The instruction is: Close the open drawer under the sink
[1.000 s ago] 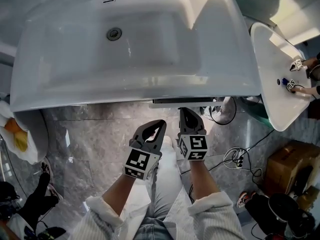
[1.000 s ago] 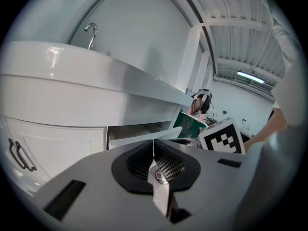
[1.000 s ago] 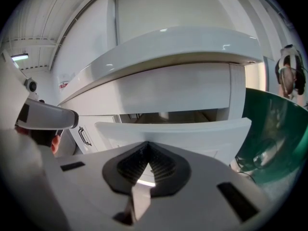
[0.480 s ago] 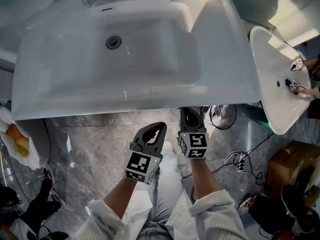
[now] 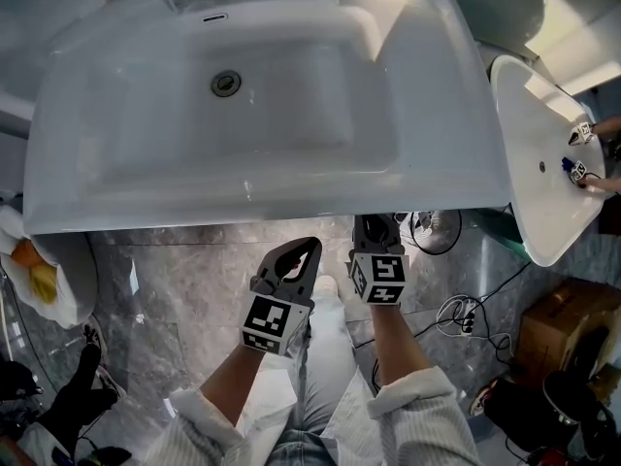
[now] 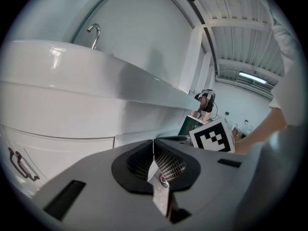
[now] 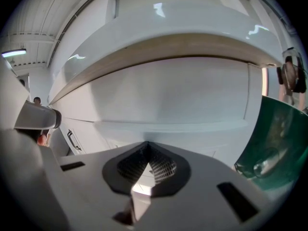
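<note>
Jaws pressed together and empty on left gripper [image 5: 309, 247] and right gripper [image 5: 375, 223], below sink [image 5: 252, 194].

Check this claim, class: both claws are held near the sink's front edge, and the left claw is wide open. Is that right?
Not quite. The left claw is shut, its jaws together with nothing between them, as the left gripper view shows. It and the right claw are indeed held near the front edge of the sink.

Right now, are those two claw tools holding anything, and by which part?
Nothing is held. The left gripper and the right gripper each have their jaws closed together on nothing, pointing at the white cabinet front below the sink.
</note>
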`<state>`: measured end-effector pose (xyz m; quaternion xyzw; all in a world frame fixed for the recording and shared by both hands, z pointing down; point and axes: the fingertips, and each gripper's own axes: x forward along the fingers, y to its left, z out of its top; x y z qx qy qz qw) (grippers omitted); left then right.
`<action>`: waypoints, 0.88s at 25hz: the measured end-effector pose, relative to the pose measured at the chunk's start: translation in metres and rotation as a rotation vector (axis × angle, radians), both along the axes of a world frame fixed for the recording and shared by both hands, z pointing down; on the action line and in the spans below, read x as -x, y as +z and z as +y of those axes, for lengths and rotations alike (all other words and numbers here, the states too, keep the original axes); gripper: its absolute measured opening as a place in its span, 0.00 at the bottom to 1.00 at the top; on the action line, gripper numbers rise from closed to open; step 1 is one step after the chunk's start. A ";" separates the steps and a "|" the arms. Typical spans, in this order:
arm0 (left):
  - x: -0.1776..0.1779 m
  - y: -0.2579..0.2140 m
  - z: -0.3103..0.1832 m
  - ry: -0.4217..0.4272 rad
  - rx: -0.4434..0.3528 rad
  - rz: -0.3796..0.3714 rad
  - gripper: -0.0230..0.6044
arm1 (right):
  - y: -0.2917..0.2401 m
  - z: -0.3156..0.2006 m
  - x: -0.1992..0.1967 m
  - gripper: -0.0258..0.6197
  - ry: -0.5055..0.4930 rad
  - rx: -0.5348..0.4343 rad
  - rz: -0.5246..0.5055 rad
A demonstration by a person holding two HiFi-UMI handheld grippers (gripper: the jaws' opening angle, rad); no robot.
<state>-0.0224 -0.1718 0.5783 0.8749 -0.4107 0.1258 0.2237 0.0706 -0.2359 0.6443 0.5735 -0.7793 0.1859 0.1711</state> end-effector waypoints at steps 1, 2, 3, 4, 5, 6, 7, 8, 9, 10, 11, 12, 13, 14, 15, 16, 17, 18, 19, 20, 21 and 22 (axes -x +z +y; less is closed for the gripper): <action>0.001 0.000 -0.001 -0.001 0.000 0.000 0.07 | 0.000 0.000 0.000 0.05 0.003 0.001 0.000; 0.002 0.000 -0.001 -0.001 -0.001 0.000 0.07 | 0.001 -0.001 0.001 0.05 0.005 0.002 0.000; 0.003 0.000 -0.002 0.000 -0.004 -0.001 0.07 | 0.001 -0.001 0.001 0.05 0.007 0.003 0.002; 0.004 0.000 -0.002 0.002 -0.007 -0.003 0.07 | 0.001 -0.001 0.001 0.05 0.008 0.003 0.005; 0.004 0.000 -0.002 0.002 -0.010 -0.005 0.07 | 0.001 -0.001 0.000 0.05 0.009 0.005 0.010; 0.005 -0.001 -0.002 0.001 -0.012 -0.006 0.07 | 0.001 -0.001 0.000 0.05 0.009 0.008 0.016; 0.006 -0.002 -0.002 -0.001 -0.015 -0.006 0.07 | 0.001 -0.001 0.000 0.05 0.009 0.012 0.021; 0.006 -0.004 -0.001 -0.003 -0.016 -0.005 0.07 | 0.001 -0.001 0.000 0.05 0.008 0.015 0.028; 0.006 -0.005 0.000 -0.005 -0.017 -0.003 0.07 | 0.001 -0.001 0.000 0.06 0.005 0.018 0.035; 0.005 -0.006 0.001 -0.006 -0.019 -0.001 0.07 | 0.001 0.000 0.000 0.06 0.001 0.020 0.042; 0.005 -0.008 0.002 -0.008 -0.020 0.001 0.07 | 0.000 0.001 -0.001 0.05 -0.003 0.022 0.045; 0.004 -0.010 0.002 -0.011 -0.022 0.004 0.07 | -0.001 0.003 -0.002 0.05 -0.004 0.026 0.044; 0.004 -0.012 0.002 -0.013 -0.025 0.007 0.07 | -0.001 0.005 -0.003 0.05 -0.001 0.031 0.038; 0.003 -0.014 0.002 -0.016 -0.030 0.009 0.07 | -0.001 0.008 -0.005 0.05 0.004 0.039 0.030; 0.003 -0.015 0.002 -0.019 -0.034 0.011 0.07 | 0.000 0.012 -0.006 0.05 0.008 0.048 0.023; 0.002 -0.016 0.003 -0.022 -0.038 0.014 0.07 | 0.000 0.016 -0.006 0.06 0.010 0.057 0.018; 0.002 -0.018 0.004 -0.024 -0.038 0.017 0.07 | 0.000 0.020 -0.006 0.06 0.010 0.065 0.014; 0.002 -0.020 0.005 -0.025 -0.038 0.020 0.07 | 0.000 0.025 -0.005 0.05 0.006 0.071 0.011; 0.002 -0.022 0.006 -0.027 -0.038 0.022 0.07 | -0.002 0.029 -0.002 0.05 -0.001 0.076 0.012; 0.003 -0.025 0.007 -0.030 -0.039 0.024 0.07 | -0.004 0.033 0.000 0.06 -0.011 0.079 0.014; 0.004 -0.028 0.007 -0.034 -0.041 0.024 0.07 | -0.008 0.036 0.003 0.05 -0.019 0.082 0.015; 0.005 -0.031 0.008 -0.039 -0.043 0.024 0.07 | -0.012 0.040 0.006 0.06 -0.025 0.084 0.012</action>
